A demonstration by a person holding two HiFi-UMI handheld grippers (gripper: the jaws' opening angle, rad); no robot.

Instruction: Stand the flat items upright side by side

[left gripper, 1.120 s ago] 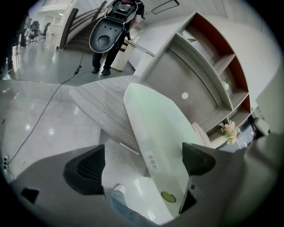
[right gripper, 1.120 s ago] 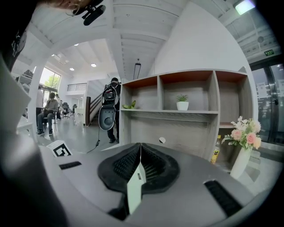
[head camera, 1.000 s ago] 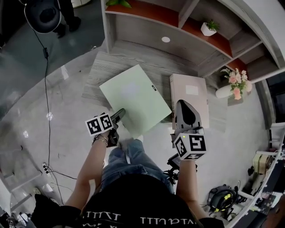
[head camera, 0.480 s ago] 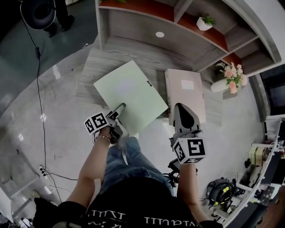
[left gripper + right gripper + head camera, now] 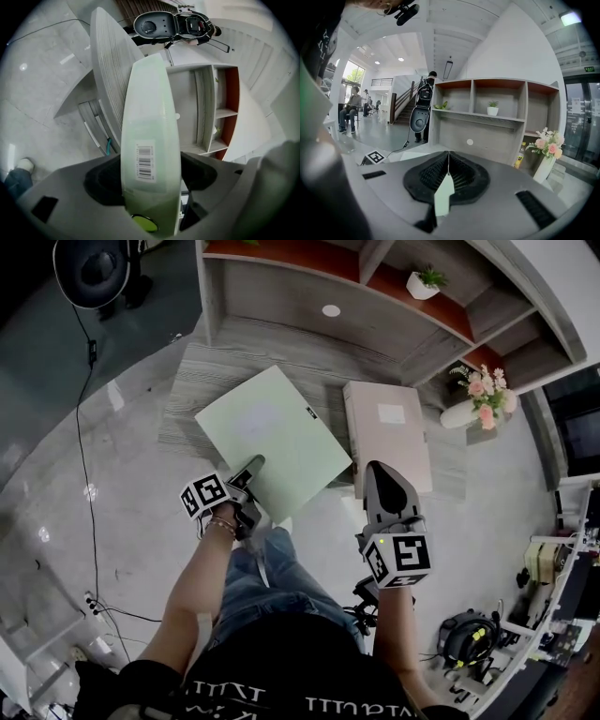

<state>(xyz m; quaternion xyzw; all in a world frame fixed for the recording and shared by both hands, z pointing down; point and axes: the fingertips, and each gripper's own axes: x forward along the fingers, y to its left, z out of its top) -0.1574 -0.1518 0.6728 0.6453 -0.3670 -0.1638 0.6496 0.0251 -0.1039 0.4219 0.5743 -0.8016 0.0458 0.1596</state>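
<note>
A glossy grey floor [image 5: 75, 484] surrounds a shelf unit [image 5: 309, 287] with grey walls and red-brown boards, and in front of it lies a low wood-grain desk [image 5: 234, 343]. On the desk the pale green flat box [image 5: 277, 432] lies flat and turned cornerwise, its near corner reaching past the desk's edge toward the person. Just to its right the beige flat box [image 5: 389, 442] also lies flat, square to the shelf unit; whether the two boxes touch at the green one's right corner cannot be told. The left tongs [image 5: 253, 465] reach in at the green box's near left edge. In the left gripper view the box's edge stands between the closing jaws, and both dark pads look to lie against its faces. The right tongs [image 5: 375, 470] hang over the near end of the beige box, their jaws pressed together with nothing between them, as the right gripper view shows. A white vase of pink flowers [image 5: 473, 407] stands at the right end of the shelf unit, and a small potted plant [image 5: 424, 282] sits on an upper board. A barcode label [image 5: 145, 161] is stuck on the green box's edge, close to the left tongs' pads.
</note>
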